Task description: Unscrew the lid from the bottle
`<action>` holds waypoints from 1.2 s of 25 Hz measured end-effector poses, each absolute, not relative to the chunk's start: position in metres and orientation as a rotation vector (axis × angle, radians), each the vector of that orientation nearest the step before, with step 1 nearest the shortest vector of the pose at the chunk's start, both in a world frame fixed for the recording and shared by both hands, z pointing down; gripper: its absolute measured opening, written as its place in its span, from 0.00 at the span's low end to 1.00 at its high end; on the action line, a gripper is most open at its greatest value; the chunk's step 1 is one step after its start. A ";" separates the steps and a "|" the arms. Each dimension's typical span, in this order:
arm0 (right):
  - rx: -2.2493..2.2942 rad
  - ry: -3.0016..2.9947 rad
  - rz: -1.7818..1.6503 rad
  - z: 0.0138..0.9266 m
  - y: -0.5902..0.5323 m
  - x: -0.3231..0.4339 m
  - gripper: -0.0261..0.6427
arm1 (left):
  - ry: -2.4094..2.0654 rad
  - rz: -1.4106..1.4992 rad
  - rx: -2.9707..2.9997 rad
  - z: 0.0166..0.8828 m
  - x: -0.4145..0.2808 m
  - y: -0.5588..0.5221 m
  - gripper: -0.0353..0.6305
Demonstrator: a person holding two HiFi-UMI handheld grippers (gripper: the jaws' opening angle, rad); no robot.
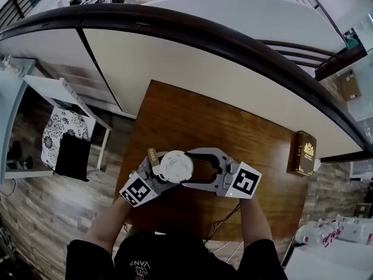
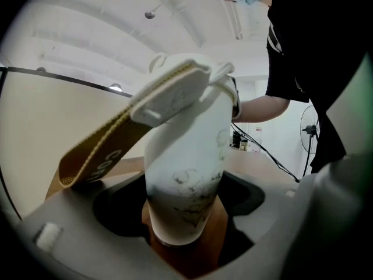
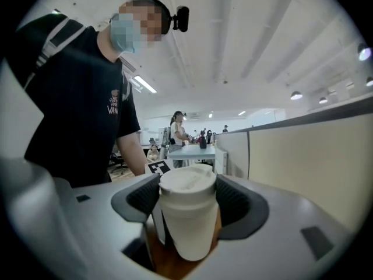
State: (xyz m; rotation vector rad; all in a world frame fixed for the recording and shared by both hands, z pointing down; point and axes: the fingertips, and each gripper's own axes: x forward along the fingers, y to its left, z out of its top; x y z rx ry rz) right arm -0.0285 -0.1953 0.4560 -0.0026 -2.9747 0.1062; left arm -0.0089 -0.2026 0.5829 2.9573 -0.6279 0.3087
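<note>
The left gripper (image 1: 163,169) is closed around the lower body of the white bottle (image 2: 186,174), which stands upright near the front of the brown desk (image 1: 221,127) with a tan strap (image 2: 99,153) hanging off its top. From the other side the right gripper (image 1: 186,169) has its jaws spread wide and clamped on the lid (image 3: 187,182). Farther off, a dark box (image 1: 304,152) lies at the desk's right edge, before a curved partition (image 1: 175,57).

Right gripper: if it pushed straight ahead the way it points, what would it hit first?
The white lid of the bottle, already between the right gripper's jaws, seemingly clasped.
</note>
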 end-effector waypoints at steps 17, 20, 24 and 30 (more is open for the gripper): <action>1.183 -2.904 0.237 0.449 -0.188 -0.012 0.48 | -0.704 0.306 2.946 0.588 -0.014 -0.205 0.60; 1.319 -2.819 0.220 0.453 -0.187 -0.022 0.48 | -0.707 0.304 2.947 0.588 -0.014 -0.206 0.60; 1.390 -2.727 0.163 0.460 -0.191 -0.031 0.48 | -0.704 0.301 2.948 0.588 -0.013 -0.204 0.60; 1.362 -2.727 0.168 0.460 -0.192 -0.032 0.48 | -0.697 0.299 2.949 0.589 -0.012 -0.204 0.60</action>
